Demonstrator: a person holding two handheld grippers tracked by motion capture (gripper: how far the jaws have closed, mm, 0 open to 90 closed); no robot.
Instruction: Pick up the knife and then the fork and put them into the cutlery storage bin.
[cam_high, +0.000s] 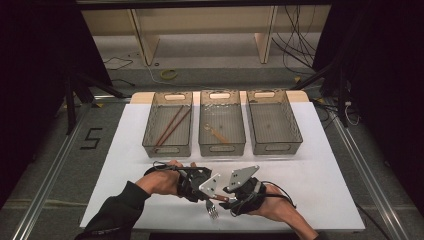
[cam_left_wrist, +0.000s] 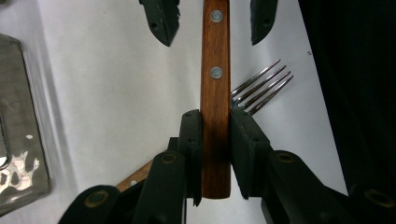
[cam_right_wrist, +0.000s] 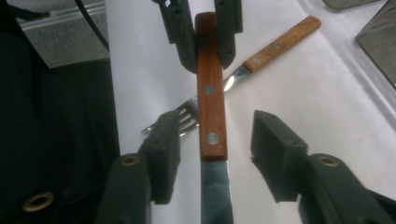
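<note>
My left gripper clamps the wooden handle of a knife, held above the white table. My right gripper straddles that handle, pads apart from it. A fork lies beneath.

The setting was a laboratory recording station. A white-covered table stood inside a metal rail frame, with loose cables on the grey floor. A taped numeral marked the floor, and black curtains enclosed both sides.
</note>
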